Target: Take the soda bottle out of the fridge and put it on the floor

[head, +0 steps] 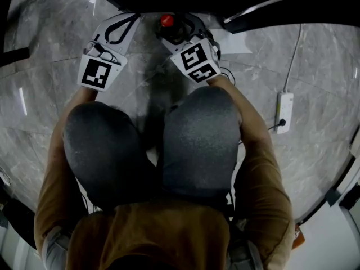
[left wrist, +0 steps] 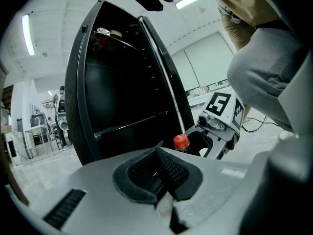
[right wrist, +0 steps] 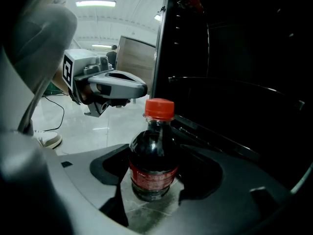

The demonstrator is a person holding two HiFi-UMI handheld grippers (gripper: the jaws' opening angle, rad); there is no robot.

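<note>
A small soda bottle (right wrist: 153, 160) with dark drink, a red cap and a red label stands upright on the grey marble floor (head: 50, 94), just in front of the open black fridge (left wrist: 122, 82). My right gripper (right wrist: 154, 173) is shut on the bottle, one black pad on each side of its lower body. In the head view only the red cap (head: 166, 21) shows, between the fingers of the right gripper (head: 171, 31). The left gripper (left wrist: 159, 173) is shut on nothing and hovers to the left of the bottle (left wrist: 181, 142). In the head view the left gripper (head: 125, 18) is beside the right one.
The person crouches, knees (head: 152, 145) filling the middle of the head view. A white power strip (head: 284, 111) with a cable lies on the floor to the right. The fridge's dark shelves (right wrist: 234, 87) sit right of the bottle; a few items (left wrist: 105, 33) rest on the top shelf.
</note>
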